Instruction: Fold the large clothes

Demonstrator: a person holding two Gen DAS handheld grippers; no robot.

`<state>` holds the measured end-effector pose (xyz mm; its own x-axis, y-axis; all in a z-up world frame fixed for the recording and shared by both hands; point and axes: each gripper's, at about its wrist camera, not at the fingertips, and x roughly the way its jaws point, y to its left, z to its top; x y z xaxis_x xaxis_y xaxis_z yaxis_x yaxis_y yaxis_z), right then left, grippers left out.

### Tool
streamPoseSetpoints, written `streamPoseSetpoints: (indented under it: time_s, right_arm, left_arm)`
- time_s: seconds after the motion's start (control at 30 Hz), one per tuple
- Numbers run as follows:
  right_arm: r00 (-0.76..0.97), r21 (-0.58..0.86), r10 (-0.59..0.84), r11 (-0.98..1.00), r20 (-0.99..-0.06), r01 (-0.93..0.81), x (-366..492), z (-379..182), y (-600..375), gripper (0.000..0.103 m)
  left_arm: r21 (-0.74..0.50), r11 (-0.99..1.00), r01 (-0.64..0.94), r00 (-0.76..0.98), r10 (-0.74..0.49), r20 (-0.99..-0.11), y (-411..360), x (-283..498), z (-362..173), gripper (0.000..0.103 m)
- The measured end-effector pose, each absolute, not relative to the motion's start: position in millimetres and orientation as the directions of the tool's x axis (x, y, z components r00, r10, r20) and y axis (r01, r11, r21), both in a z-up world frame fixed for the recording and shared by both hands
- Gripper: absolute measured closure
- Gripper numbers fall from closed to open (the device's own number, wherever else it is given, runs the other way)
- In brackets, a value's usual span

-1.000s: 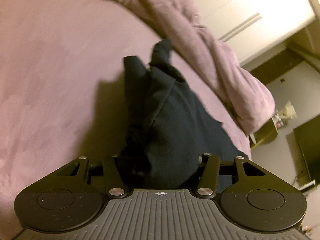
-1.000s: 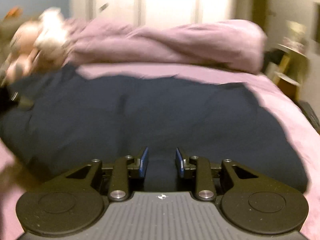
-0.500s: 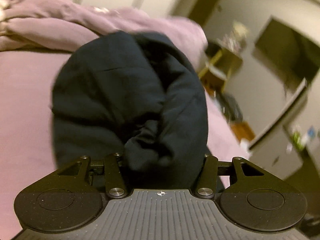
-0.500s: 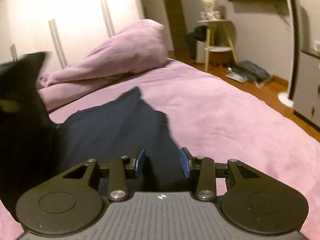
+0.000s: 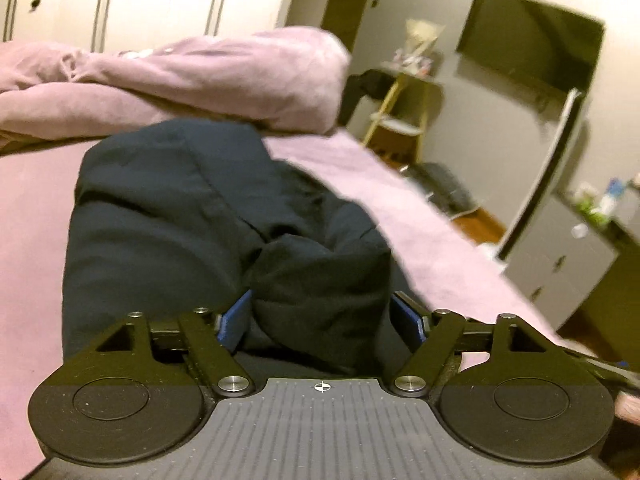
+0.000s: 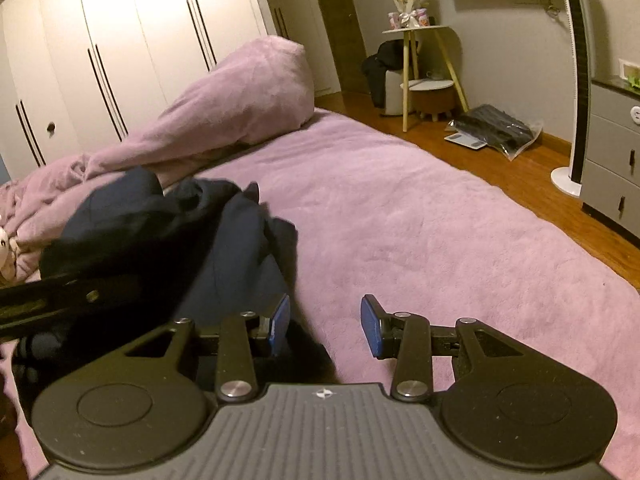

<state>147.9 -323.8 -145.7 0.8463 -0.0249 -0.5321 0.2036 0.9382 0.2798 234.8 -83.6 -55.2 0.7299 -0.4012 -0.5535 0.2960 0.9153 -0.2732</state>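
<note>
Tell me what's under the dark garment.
The dark garment lies bunched on the purple bedspread, which shows all around it. Anything directly beneath the bundle is covered; the left gripper straddles a fold.

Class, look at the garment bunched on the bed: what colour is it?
Dark navy blue, plain with no pattern. The garment shows its colour best in the right wrist view.

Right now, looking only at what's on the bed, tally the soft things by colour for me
Dark navy: 1, the bunched garment
Lilac: 2, the rumpled duvet piled at the far side and the bed cover under everything
White: 1, a plush toy at the frame edge, only partly visible
Total: 4
</note>
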Motion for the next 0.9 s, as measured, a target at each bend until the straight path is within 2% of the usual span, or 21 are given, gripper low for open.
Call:
streamPoseSetpoints:
  time_s: [0.2, 0.3, 0.37, 0.5, 0.57, 0.63, 0.7, 0.73, 0.77, 0.8, 0.87, 0.9]
  right_arm:
    - [0.898, 0.341, 0.104, 0.939, -0.427, 0.054, 149.6, -106.3, -321.7, 0.063]
    - [0.894, 0.359, 0.191, 0.933, -0.405, -0.037, 155.2, -89.5, -315.5, 0.061]
    - [0.885, 0.379, 0.248, 0.921, -0.394, -0.089, 160.0, -81.4, -305.9, 0.055]
    - [0.873, 0.373, 0.332, 0.908, -0.358, -0.192, 174.2, -67.1, -276.9, 0.044]
    - [0.855, 0.348, 0.384, 0.900, -0.348, -0.262, 184.7, -63.2, -258.9, 0.028]
    - [0.813, 0.312, 0.422, 0.897, -0.400, -0.312, 201.1, -66.8, -241.0, 0.027]
    - [0.775, 0.280, 0.427, 0.902, -0.466, -0.329, 215.7, -79.5, -227.7, 0.031]
    - [0.766, 0.259, 0.421, 0.906, -0.485, -0.334, 219.3, -84.5, -224.0, 0.042]
    - [0.762, 0.220, 0.394, 0.919, -0.514, -0.328, 221.7, -89.3, -220.0, 0.049]
    - [0.758, 0.196, 0.376, 0.926, -0.533, -0.322, 222.3, -93.4, -218.9, 0.051]
    - [0.752, 0.201, 0.357, 0.934, -0.554, -0.295, 216.5, -100.5, -227.7, 0.066]
    - [0.747, 0.206, 0.340, 0.941, -0.571, -0.270, 215.6, -104.2, -232.1, 0.067]
  left_arm:
    - [-0.377, 0.855, 0.357, 0.670, -0.516, -0.534, -55.5, 200.2, -33.0, 0.019]
    - [-0.451, 0.822, 0.347, 0.644, -0.558, -0.523, -29.5, 175.4, -21.3, 0.019]
    - [-0.473, 0.830, 0.296, 0.678, -0.531, -0.508, -5.7, 168.9, -15.2, 0.019]
    - [-0.417, 0.901, 0.120, 0.760, -0.354, -0.545, 31.5, 175.7, -17.1, 0.018]
    - [-0.441, 0.898, 0.014, 0.750, -0.301, -0.589, 45.4, 191.5, -28.0, 0.018]
    - [-0.467, 0.883, -0.049, 0.738, -0.283, -0.612, 56.1, 201.2, -39.7, 0.018]
    - [-0.473, 0.874, -0.115, 0.722, -0.254, -0.644, 63.4, 213.7, -52.6, 0.018]
    - [-0.480, 0.864, -0.155, 0.711, -0.240, -0.661, 66.3, 221.2, -60.8, 0.019]
    - [-0.482, 0.855, -0.189, 0.698, -0.229, -0.679, 68.3, 227.2, -67.2, 0.020]
    - [-0.486, 0.849, -0.208, 0.689, -0.225, -0.689, 67.9, 232.2, -72.2, 0.020]
    - [-0.507, 0.831, -0.227, 0.681, -0.237, -0.693, 68.1, 242.5, -78.5, 0.020]
    - [-0.526, 0.821, -0.222, 0.685, -0.252, -0.683, 66.2, 247.8, -81.1, 0.020]
